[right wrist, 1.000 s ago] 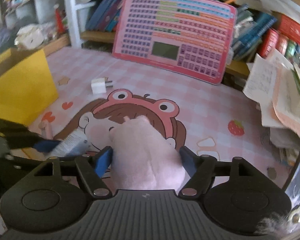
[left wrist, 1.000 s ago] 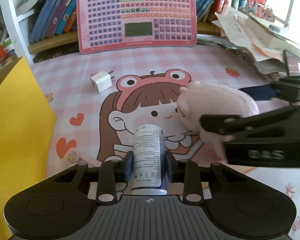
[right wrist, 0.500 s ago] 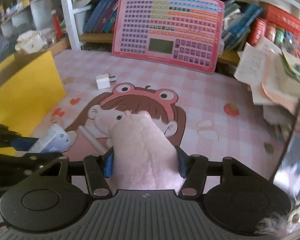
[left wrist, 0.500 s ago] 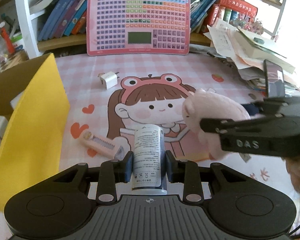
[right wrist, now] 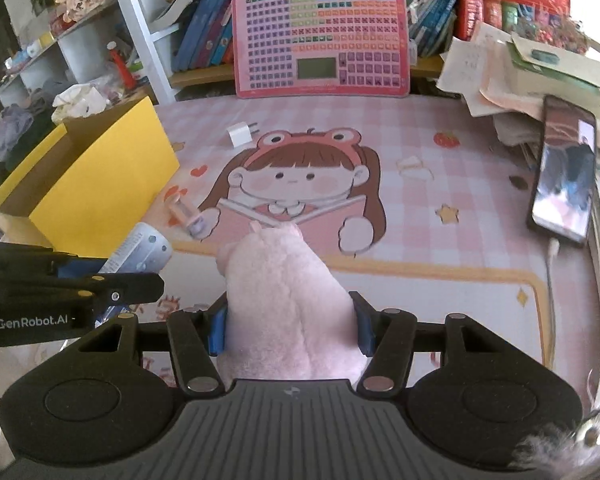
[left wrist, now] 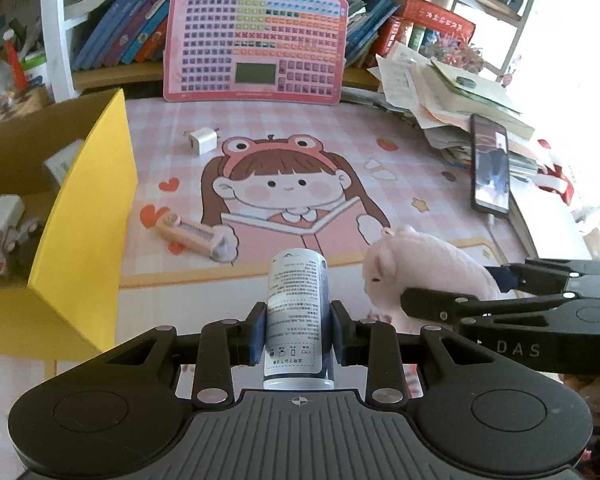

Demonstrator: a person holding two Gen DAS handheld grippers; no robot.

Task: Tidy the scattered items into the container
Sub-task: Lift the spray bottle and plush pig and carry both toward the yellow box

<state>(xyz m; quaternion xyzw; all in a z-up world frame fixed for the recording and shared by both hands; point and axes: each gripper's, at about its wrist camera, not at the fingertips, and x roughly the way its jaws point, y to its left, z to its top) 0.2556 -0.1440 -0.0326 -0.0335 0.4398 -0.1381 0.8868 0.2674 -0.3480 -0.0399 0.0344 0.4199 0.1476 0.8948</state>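
the left gripper is closed on a smooth, hard cylindrical bottle, gripped at its middle so it won't slip. the right gripper squeezes a soft, fuzzy pink plush. both are lifted over the mat's near edge, probably bound for the yellow cardboard box at the mat's left edge.

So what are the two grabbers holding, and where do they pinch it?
The left gripper pinches the bottle across its lower sides. The right gripper squeezes the pink plush around its body.
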